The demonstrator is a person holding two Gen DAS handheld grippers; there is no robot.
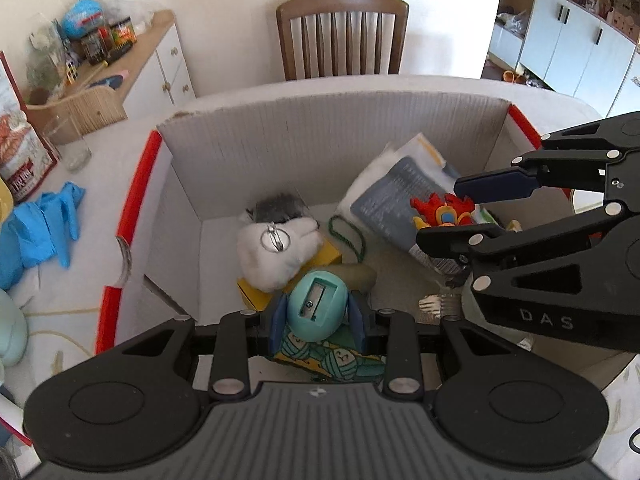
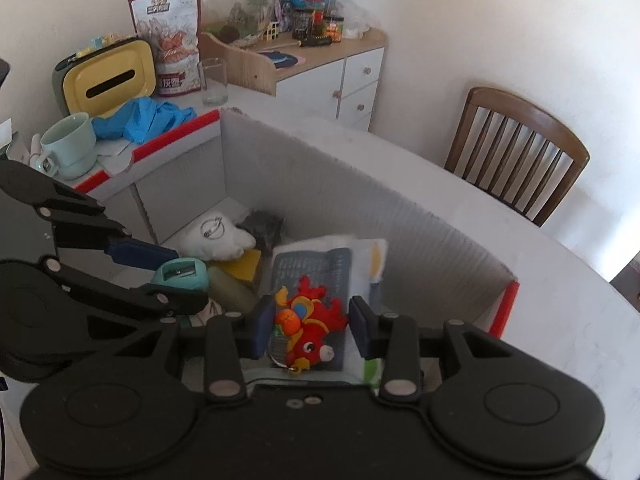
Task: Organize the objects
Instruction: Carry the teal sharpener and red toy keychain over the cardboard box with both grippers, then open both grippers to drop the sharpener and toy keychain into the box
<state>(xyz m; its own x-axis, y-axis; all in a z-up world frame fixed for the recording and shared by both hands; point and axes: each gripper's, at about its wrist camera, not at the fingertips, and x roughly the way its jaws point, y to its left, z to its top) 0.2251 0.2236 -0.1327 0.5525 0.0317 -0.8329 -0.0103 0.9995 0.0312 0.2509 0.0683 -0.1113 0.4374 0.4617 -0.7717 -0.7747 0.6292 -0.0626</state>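
A white cardboard box (image 1: 320, 128) with red-edged flaps holds the objects. My left gripper (image 1: 318, 316) is shut on a teal egg-shaped pencil sharpener (image 1: 318, 306), held over the box's near side; the sharpener also shows in the right wrist view (image 2: 182, 274). My right gripper (image 2: 310, 320) has its pads on either side of a red plush dragon keychain (image 2: 310, 326), above a blue-grey booklet (image 2: 316, 268). In the left wrist view the right gripper (image 1: 452, 212) has the dragon (image 1: 442, 210) between its fingers. A white plush with a key ring (image 1: 276, 248) lies in the box.
The box also holds a yellow block (image 1: 256, 292), a green cord (image 1: 348, 232) and a yarn-print card (image 1: 332, 360). Blue gloves (image 1: 40, 224), a glass (image 2: 212, 80), a mint cup (image 2: 70, 144) and a yellow tissue box (image 2: 110, 78) stand left of the box. A wooden chair (image 1: 342, 36) is behind the table.
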